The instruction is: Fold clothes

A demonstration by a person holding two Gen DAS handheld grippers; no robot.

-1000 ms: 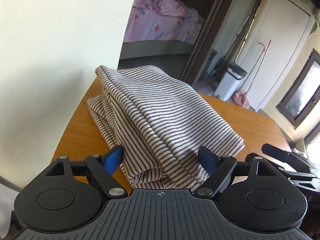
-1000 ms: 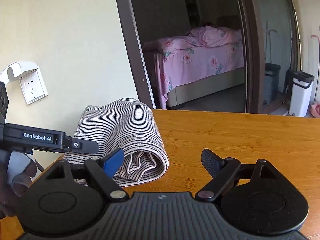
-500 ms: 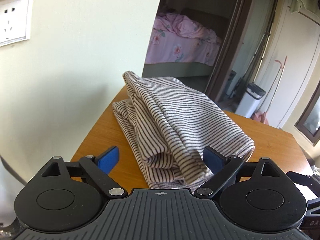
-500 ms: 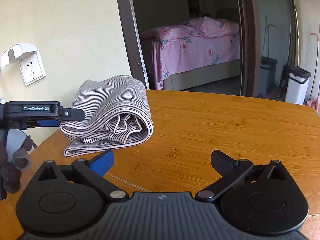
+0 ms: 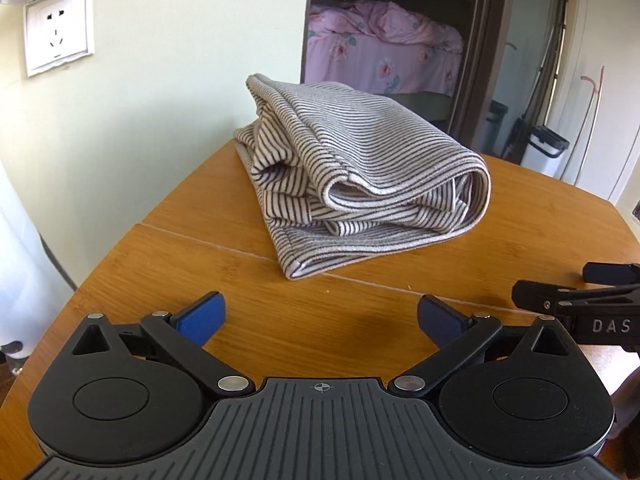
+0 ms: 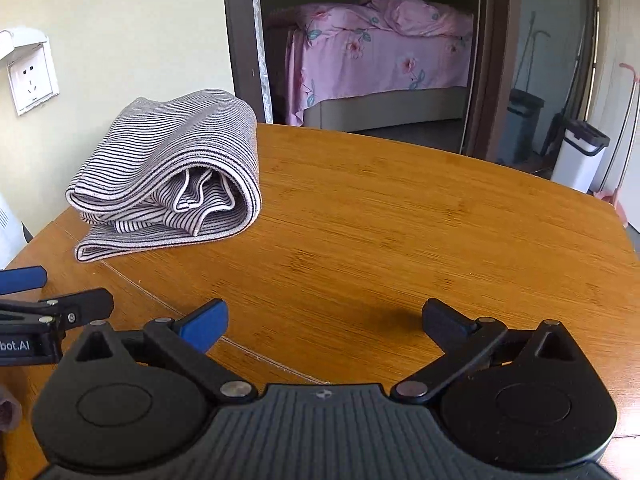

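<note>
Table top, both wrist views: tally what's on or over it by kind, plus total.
Folded striped garment: 1, lying on the wooden table.
Hand-held gripper: 2, the left hand-held gripper with its jaws opening and the right hand-held gripper open; nothing is between the jaws of either.
Total: 3

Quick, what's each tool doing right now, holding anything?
Left tool: jaws opening, nothing between them; the striped cloth lies apart on the table.
Right tool: open, empty.
</note>
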